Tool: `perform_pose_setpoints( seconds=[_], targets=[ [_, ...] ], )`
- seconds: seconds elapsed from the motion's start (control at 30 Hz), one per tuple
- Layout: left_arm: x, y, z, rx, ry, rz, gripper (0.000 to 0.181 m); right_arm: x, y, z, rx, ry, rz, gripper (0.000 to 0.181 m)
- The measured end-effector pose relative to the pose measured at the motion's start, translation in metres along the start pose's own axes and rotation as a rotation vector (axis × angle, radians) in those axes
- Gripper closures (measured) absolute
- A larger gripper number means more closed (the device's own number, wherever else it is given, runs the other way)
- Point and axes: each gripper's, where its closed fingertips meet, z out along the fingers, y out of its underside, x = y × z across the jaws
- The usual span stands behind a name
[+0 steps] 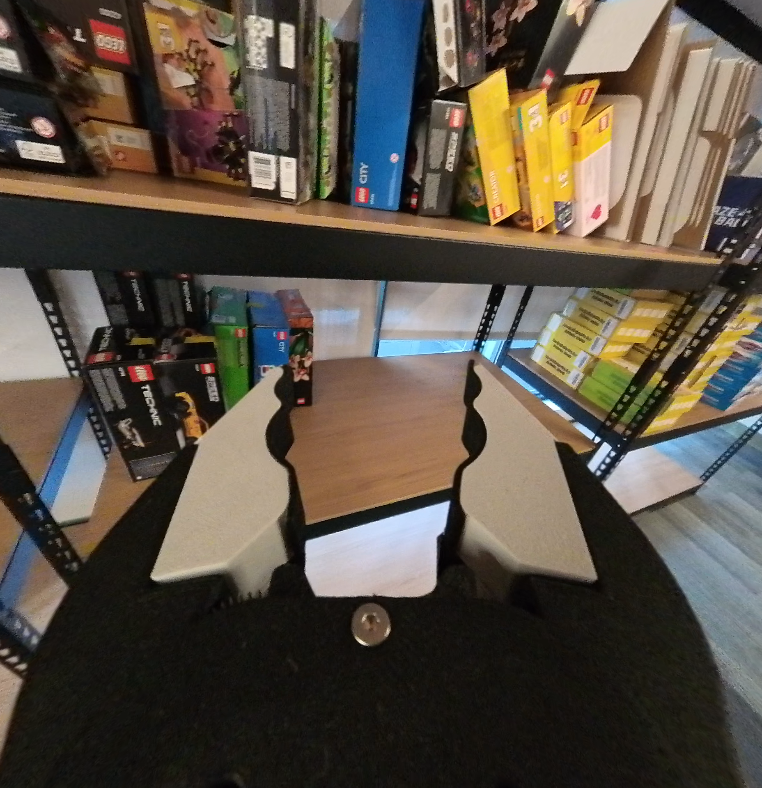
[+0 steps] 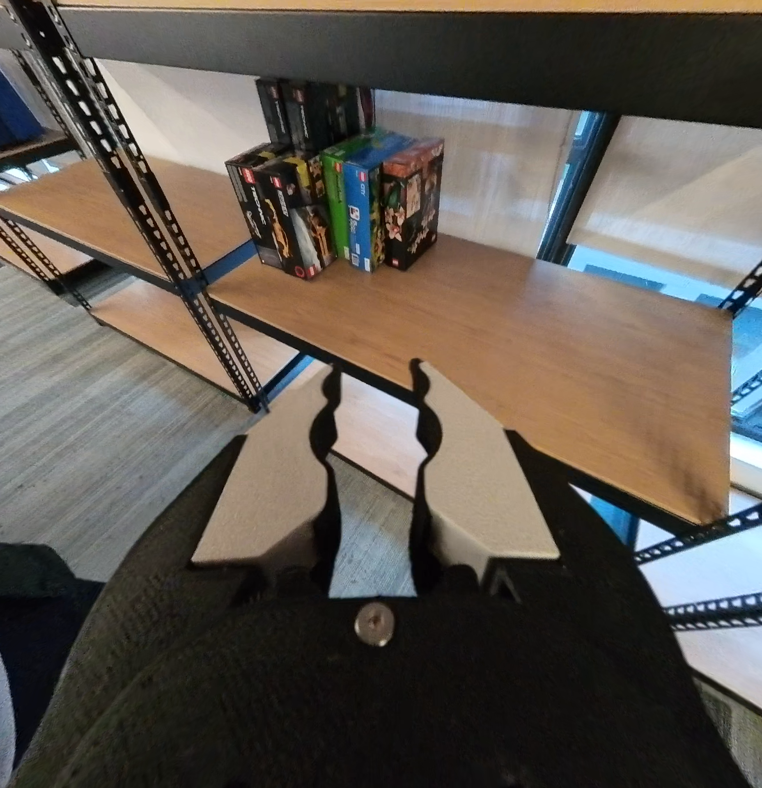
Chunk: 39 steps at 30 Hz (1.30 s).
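Low in both wrist views, we hold our left gripper (image 1: 377, 375) and right gripper (image 2: 375, 369) with jaws spread and empty, before the wooden shelf (image 2: 520, 324). Nearest stands the row of toy boxes (image 2: 341, 204), upper centre of the right view, well apart from both. We judge a steady, level approach would serve best. Motion blur softens the box faces, and the packed upper shelf (image 1: 370, 230) is cropped.

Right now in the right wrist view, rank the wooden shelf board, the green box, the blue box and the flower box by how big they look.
1. Wooden shelf board, by far the largest.
2. Flower box.
3. Green box and blue box: they look alike and partly overlap, so I won't rank them.
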Motion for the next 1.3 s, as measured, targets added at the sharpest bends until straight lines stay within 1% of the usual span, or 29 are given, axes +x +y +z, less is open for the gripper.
perform_pose_setpoints(
  seconds=[0.03,0.1,0.2,0.3,0.4,0.47,0.5,0.57,0.6,0.67,0.73,0.77,0.83,0.97,1.03,1.1,1.13,1.17,1.23,1.3],
  targets=[
    [0.006,-0.001,0.001,-0.004,0.004,0.003,0.100,0.003,0.001,-0.004,0.001,0.007,-0.005,0.158],
    [0.014,-0.001,0.000,-0.027,0.012,0.016,0.097,0.009,0.000,-0.009,0.030,0.032,-0.024,0.167],
    [0.013,-0.005,-0.011,-0.039,0.008,0.030,0.097,0.008,-0.012,-0.007,0.118,0.027,-0.021,0.170],
    [0.004,-0.011,-0.029,-0.020,-0.007,-0.002,0.099,-0.004,-0.023,0.009,0.154,-0.033,-0.022,0.173],
    [-0.017,-0.005,-0.056,-0.032,-0.052,-0.008,0.099,-0.032,-0.042,0.038,0.168,-0.146,-0.025,0.171],
    [-0.039,0.001,-0.075,-0.053,-0.100,0.004,0.100,-0.047,-0.061,0.059,0.212,-0.174,-0.034,0.168],
    [-0.052,0.004,-0.084,-0.062,-0.125,0.011,0.100,-0.055,-0.070,0.071,0.228,-0.188,-0.032,0.166],
    [-0.079,0.007,-0.101,-0.068,-0.167,0.016,0.100,-0.074,-0.087,0.097,0.269,-0.230,-0.019,0.155],
    [-0.092,0.007,-0.107,-0.069,-0.181,0.017,0.100,-0.088,-0.093,0.111,0.278,-0.276,-0.009,0.150],
    [-0.120,0.004,-0.117,-0.068,-0.195,0.028,0.099,-0.110,-0.102,0.143,0.270,-0.317,0.015,0.141],
    [-0.149,-0.003,-0.122,-0.067,-0.201,0.068,0.100,-0.133,-0.112,0.176,0.272,-0.334,0.007,0.135],
    [-0.164,-0.006,-0.123,-0.071,-0.202,0.085,0.100,-0.143,-0.119,0.192,0.279,-0.334,0.018,0.134],
    [-0.188,-0.012,-0.121,-0.090,-0.185,0.096,0.099,-0.169,-0.139,0.219,0.304,-0.358,0.034,0.135],
    [-0.226,-0.026,-0.106,-0.078,-0.129,0.144,0.100,-0.210,-0.178,0.264,0.341,-0.326,-0.081,0.134],
    [-0.240,-0.030,-0.090,-0.079,-0.091,0.142,0.101,-0.223,-0.193,0.277,0.373,-0.334,-0.048,0.135],
    [-0.246,-0.034,-0.072,-0.081,-0.045,0.124,0.100,-0.225,-0.208,0.293,0.379,-0.311,0.018,0.135],
    [-0.247,-0.037,-0.063,-0.075,-0.020,0.126,0.101,-0.222,-0.218,0.303,0.370,-0.266,0.020,0.130],
    [-0.248,-0.040,-0.055,-0.066,-0.001,0.140,0.100,-0.214,-0.232,0.313,0.363,-0.186,0.003,0.120],
    [-0.250,-0.043,-0.040,-0.049,0.019,0.161,0.101,-0.206,-0.276,0.330,0.424,-0.047,-0.059,0.091],
    [-0.249,-0.041,-0.025,-0.028,0.046,0.113,0.102,-0.199,-0.324,0.348,0.501,0.106,-0.089,0.068]
  ],
)
